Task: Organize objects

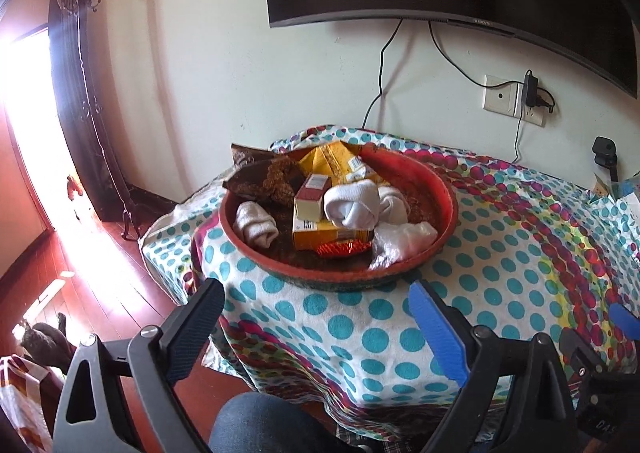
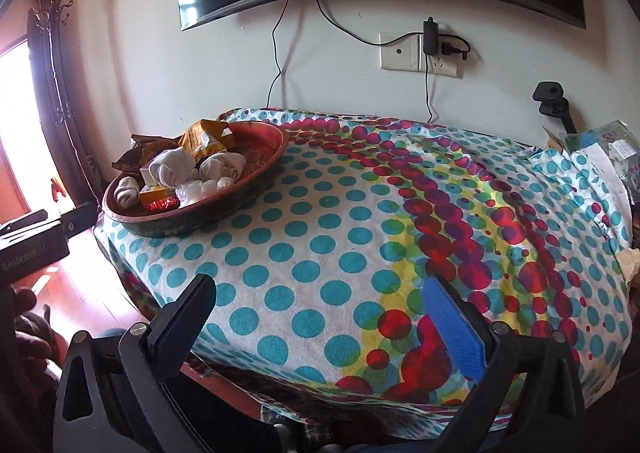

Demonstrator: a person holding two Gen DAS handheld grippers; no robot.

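Both black two-finger grippers, left gripper (image 1: 316,309) and right gripper (image 2: 320,313), gape empty over the dotted tablecloth (image 2: 320,245), the left nearer the round red tray (image 1: 448,189) of socks and boxes straight ahead, the right seeing it far left.

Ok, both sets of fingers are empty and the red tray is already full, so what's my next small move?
Probably ease the left gripper forward toward the red tray and pick one top item, such as the white rolled sock. Its fingers stand open and empty just short of the tray's near rim, while the right gripper is open over bare dotted cloth, farther from the tray.
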